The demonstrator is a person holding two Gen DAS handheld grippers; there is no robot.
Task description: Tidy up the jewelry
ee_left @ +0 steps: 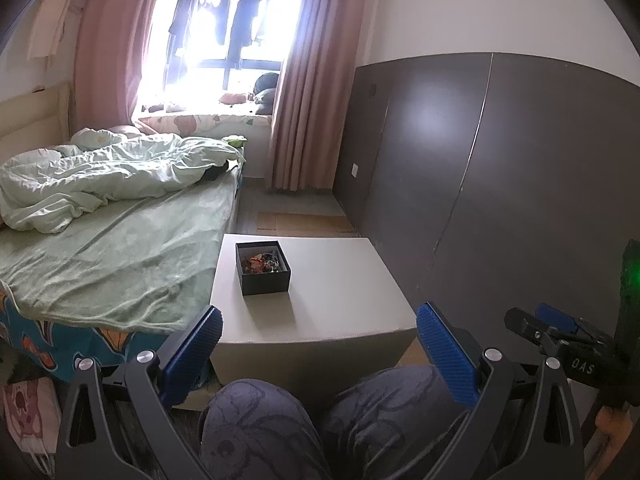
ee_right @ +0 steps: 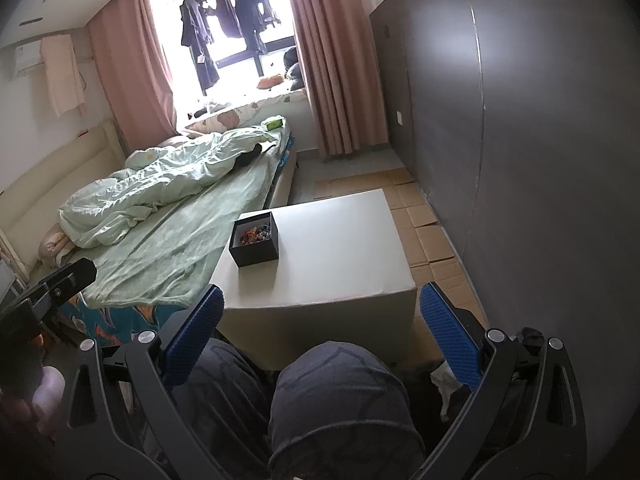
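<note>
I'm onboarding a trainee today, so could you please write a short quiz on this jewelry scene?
1. True or false: the box on the table has a lid on.
2. Which side of the table is the box nearer: the bed or the wall?
3. Left gripper and right gripper: open or shut?

Key: 1. False, it is open with jewelry inside. 2. The bed. 3. Both open, holding nothing.

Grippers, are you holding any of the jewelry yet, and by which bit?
No, nothing is held. The left gripper and the right gripper are both open and empty, above the person's knees. The jewelry lies in the black box on the table.
</note>
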